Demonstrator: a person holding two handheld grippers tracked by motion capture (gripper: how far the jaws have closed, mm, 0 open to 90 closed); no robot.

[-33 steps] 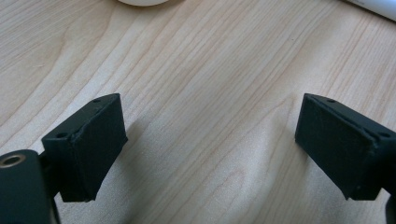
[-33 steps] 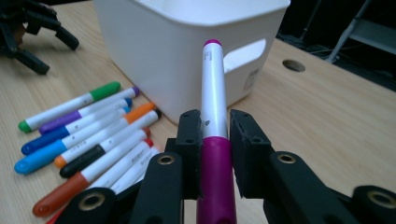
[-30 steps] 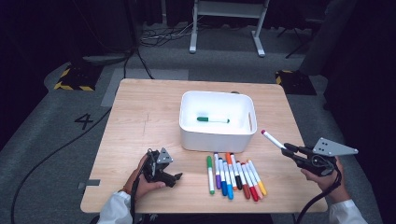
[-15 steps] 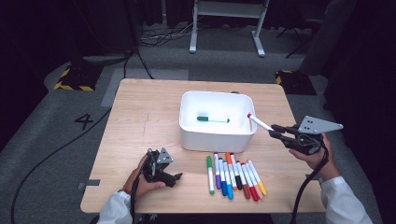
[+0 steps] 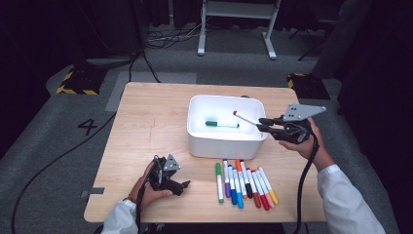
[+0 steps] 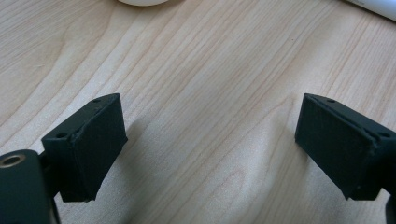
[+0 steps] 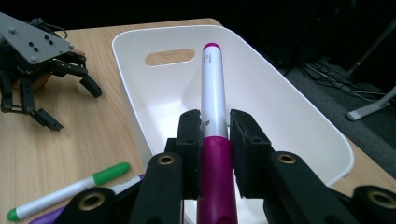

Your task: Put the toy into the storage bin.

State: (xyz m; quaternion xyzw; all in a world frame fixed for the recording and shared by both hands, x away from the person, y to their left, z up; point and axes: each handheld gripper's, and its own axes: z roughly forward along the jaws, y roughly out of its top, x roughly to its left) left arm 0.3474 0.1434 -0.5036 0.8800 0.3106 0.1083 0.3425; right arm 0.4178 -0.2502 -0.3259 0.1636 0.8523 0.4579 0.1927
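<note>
My right gripper (image 5: pixel 263 124) is shut on a magenta-capped marker (image 5: pixel 245 117) with a white barrel. It holds the marker over the right part of the white bin (image 5: pixel 226 141), tip pointing left into it. In the right gripper view the marker (image 7: pixel 214 93) is clamped at its magenta cap between the pads, above the bin (image 7: pixel 261 79). One green marker (image 5: pixel 221 124) lies inside the bin. My left gripper (image 5: pixel 182 185) rests on the table at the front left. Its jaws stand open on bare wood (image 6: pixel 210 140).
A row of several coloured markers (image 5: pixel 243 183) lies on the wooden table (image 5: pixel 146 122) in front of the bin, a green one (image 7: pixel 70 191) at its left end. The left gripper (image 7: pixel 72 106) lies beyond them. Dark floor and cables surround the table.
My right gripper has carried the marker left and upward, from beside the bin's right side to above the bin. The left gripper has stayed still.
</note>
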